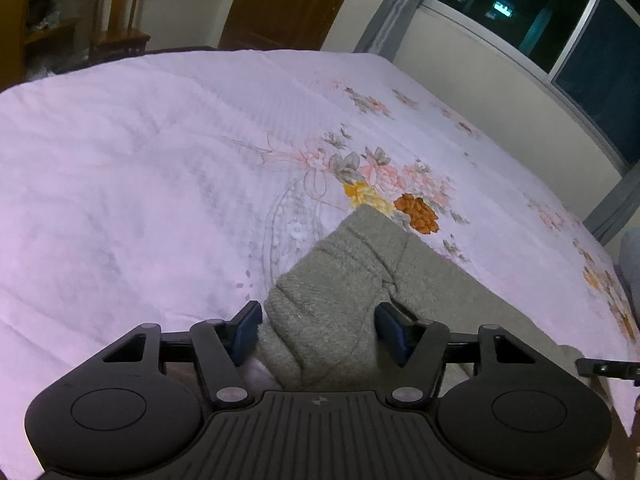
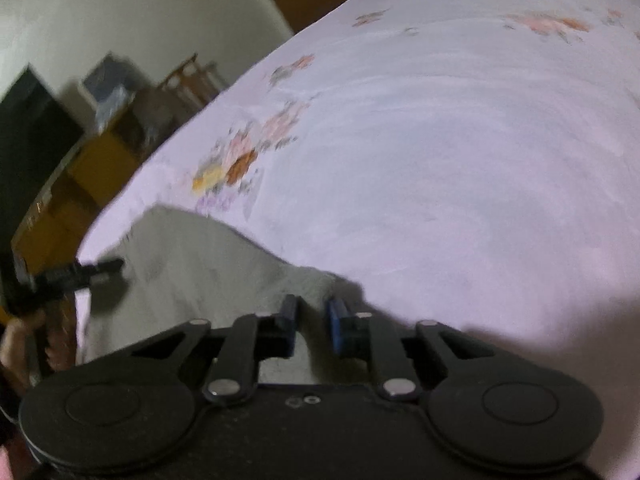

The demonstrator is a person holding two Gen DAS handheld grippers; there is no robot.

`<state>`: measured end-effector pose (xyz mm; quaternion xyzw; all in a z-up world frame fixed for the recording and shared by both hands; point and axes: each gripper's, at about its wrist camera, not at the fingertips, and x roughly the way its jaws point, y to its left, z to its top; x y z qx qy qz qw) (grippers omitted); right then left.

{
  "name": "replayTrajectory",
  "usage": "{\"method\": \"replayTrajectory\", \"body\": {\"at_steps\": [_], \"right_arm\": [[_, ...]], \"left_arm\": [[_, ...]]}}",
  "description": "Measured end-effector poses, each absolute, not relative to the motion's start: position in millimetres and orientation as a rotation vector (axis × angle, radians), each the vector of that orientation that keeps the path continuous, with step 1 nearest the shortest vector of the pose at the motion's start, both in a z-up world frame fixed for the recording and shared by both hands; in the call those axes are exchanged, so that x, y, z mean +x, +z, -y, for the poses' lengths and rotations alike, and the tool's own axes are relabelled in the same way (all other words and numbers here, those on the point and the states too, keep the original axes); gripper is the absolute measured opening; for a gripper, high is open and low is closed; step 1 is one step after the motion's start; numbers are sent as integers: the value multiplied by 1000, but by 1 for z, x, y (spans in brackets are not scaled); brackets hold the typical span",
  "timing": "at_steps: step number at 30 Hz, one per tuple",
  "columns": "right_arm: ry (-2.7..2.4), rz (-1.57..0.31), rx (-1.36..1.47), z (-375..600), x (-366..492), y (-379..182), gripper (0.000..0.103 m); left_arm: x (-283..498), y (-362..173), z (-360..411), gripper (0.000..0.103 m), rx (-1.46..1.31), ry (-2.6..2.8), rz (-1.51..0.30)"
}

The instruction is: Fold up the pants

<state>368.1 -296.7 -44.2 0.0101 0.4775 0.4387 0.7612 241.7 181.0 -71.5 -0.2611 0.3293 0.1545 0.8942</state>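
While pants (image 1: 344, 280) lie near bedspread (image 1: 140, 184) edge: left gripper (image 1: 318, 330) spread wide around cuff, right gripper (image 2: 312, 330) pinching fabric, wide bare bedspread beyond.

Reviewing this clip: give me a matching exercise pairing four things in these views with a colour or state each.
Things:
1. left gripper
2. right gripper
3. pants
4. bedspread

States or colours:
A. pale pink with flowers
B. grey-green, lying on the bed
C. fingers wide apart, either side of a bunched fabric end
D. fingers close together, narrow gap

Pairs: 1-C, 2-D, 3-B, 4-A
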Motion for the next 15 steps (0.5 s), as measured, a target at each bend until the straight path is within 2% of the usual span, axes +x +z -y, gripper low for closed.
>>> {"method": "replayTrajectory", "body": {"at_steps": [7,12,15], "right_arm": [[927,-979,-5,291,361,-43,1],[892,-879,1,294,358,-25,0],[859,-841,-17,294,359,-30,0]], "left_arm": [[234,-69,-181,35,-558,309,-619],[233,-47,-177,30,-542,276,-548],[237,-59,-183,30,-526,298,-574]]}}
